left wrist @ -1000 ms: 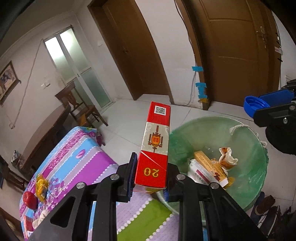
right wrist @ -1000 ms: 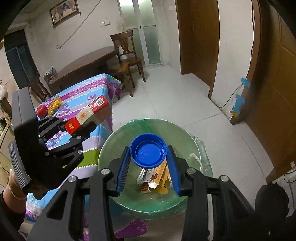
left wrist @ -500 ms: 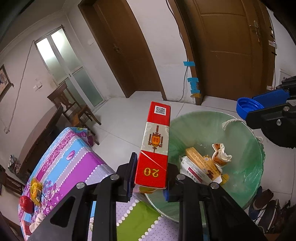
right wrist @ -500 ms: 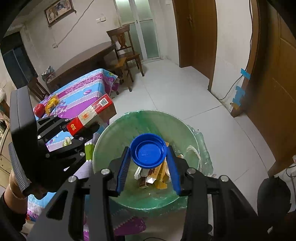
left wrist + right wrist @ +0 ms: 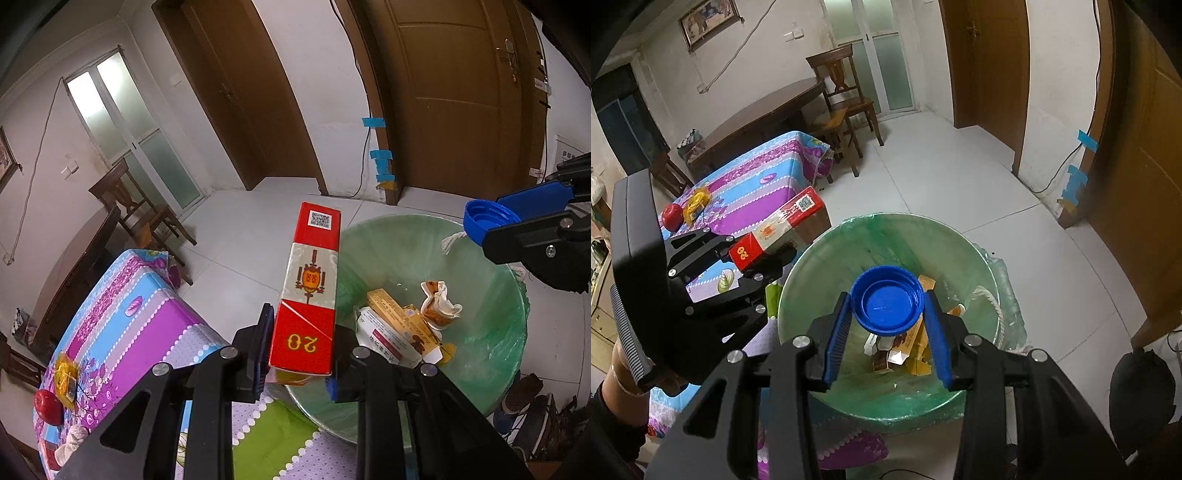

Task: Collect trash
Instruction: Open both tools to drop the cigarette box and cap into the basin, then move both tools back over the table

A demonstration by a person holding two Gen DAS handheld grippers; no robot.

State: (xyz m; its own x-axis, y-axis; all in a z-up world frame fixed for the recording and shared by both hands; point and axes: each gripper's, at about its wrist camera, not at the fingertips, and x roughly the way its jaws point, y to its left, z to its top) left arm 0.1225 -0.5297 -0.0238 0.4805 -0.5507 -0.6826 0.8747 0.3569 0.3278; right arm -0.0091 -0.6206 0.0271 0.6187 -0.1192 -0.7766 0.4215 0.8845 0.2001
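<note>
My left gripper [image 5: 298, 345] is shut on a long red and silver carton [image 5: 308, 288] marked "20", which juts out over the near rim of the green-lined trash bin [image 5: 491, 373]. In the right wrist view the same carton [image 5: 779, 230] sits in the left gripper [image 5: 757, 260] at the bin's left edge. My right gripper [image 5: 886, 317] is shut on a blue plastic lid [image 5: 886, 299], held above the middle of the bin [image 5: 812, 295]. That lid [image 5: 480, 219] appears at the right of the left wrist view. Boxes and a crumpled wrapper [image 5: 439, 308] lie in the bin.
A table with a purple, blue and green cloth [image 5: 122, 306] stands left of the bin, bearing a red apple [image 5: 48, 408] and a yellow packet [image 5: 66, 376]. A wooden chair [image 5: 846, 99] and dark table [image 5: 757, 118] stand behind. Shoes [image 5: 532, 410] lie beside the bin.
Both wrist views have shifted a little toward the bin, which now sits fuller under the grippers. Each gripper keeps its hold on its item.
</note>
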